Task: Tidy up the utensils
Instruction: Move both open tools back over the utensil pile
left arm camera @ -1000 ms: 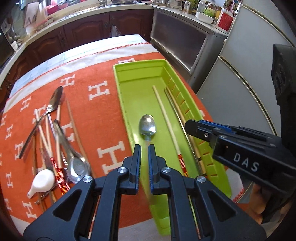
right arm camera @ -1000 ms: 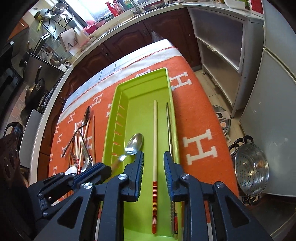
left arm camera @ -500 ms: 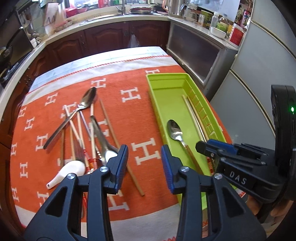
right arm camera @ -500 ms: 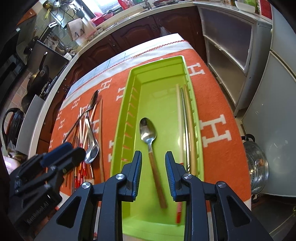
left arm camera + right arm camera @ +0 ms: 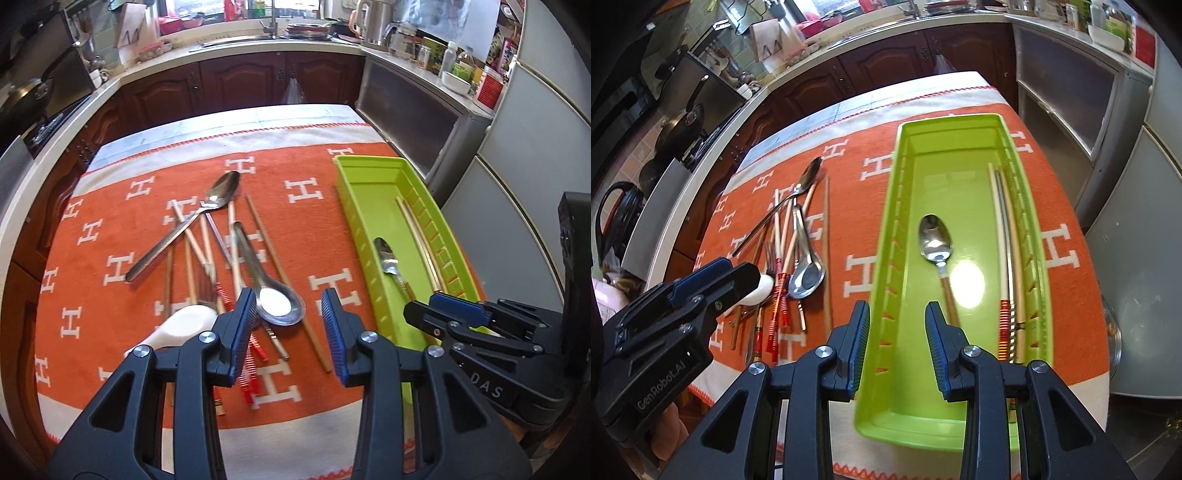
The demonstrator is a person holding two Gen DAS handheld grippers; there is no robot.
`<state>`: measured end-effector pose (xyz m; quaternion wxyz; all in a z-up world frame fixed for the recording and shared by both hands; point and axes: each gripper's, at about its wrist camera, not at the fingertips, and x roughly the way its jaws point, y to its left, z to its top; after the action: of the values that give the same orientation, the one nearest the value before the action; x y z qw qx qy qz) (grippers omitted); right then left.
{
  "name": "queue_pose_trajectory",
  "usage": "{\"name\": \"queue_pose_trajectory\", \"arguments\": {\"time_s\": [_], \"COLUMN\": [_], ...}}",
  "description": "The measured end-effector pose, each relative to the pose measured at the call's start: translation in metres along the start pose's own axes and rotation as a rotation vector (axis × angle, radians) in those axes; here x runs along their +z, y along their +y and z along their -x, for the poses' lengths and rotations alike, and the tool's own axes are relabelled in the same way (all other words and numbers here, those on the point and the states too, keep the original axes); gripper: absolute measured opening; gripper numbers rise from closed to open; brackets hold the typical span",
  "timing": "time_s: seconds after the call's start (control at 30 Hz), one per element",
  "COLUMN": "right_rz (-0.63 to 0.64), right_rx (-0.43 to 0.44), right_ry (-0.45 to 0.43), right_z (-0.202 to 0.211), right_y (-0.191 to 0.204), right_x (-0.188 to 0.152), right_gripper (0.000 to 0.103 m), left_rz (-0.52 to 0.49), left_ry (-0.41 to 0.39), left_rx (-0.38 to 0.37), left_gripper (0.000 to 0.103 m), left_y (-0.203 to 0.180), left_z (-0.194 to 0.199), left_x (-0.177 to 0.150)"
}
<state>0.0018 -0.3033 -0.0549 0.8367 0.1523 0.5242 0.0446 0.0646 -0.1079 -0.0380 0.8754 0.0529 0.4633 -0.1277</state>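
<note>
A green tray (image 5: 369, 162) (image 5: 905, 133) lies on the right of an orange cloth. It holds a wooden-handled spoon (image 5: 936, 240) (image 5: 386, 254) and chopsticks (image 5: 1006, 229) along its right wall. A pile of utensils lies left of it: a long metal spoon (image 5: 192, 218), a metal soup spoon (image 5: 279, 301) (image 5: 807, 275), a white ceramic spoon (image 5: 184, 325), a fork and several chopsticks. My left gripper (image 5: 288, 314) is open and empty above the soup spoon. My right gripper (image 5: 895, 328) is open and empty above the tray's near left part.
The orange cloth (image 5: 122, 266) covers a table with its near edge close below the grippers. Kitchen counters (image 5: 258, 40) run behind, a fridge (image 5: 535, 122) stands at the right. A metal pot (image 5: 1113, 332) sits on the floor by the table's right side.
The left gripper let go of the wooden-handled spoon in the tray, opened, and swung left over the utensil pile. The right gripper opened wider and shifted left over the tray.
</note>
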Motion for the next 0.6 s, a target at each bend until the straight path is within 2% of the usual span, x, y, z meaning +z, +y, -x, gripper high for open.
{"name": "queue_pose_trajectory", "arguments": {"time_s": [0.13,0.6], "right_rz": [0.037,0.126], "right_rx": [0.002,0.036], "right_ry": [0.006,0.022], "right_z": [0.001,-0.013], "right_y": [0.016,0.079], "right_x": [0.000,0.010], "right_gripper": [0.031,0.031], "left_rz": [0.002,0.070], "left_ry": [-0.016,-0.009], "left_rx": [0.045,0.129], "left_gripper": [0.034,0.034], "left_y": [0.013,0.071], "left_z": [0.005,0.008], "left_x": [-0.007,-0.023]}}
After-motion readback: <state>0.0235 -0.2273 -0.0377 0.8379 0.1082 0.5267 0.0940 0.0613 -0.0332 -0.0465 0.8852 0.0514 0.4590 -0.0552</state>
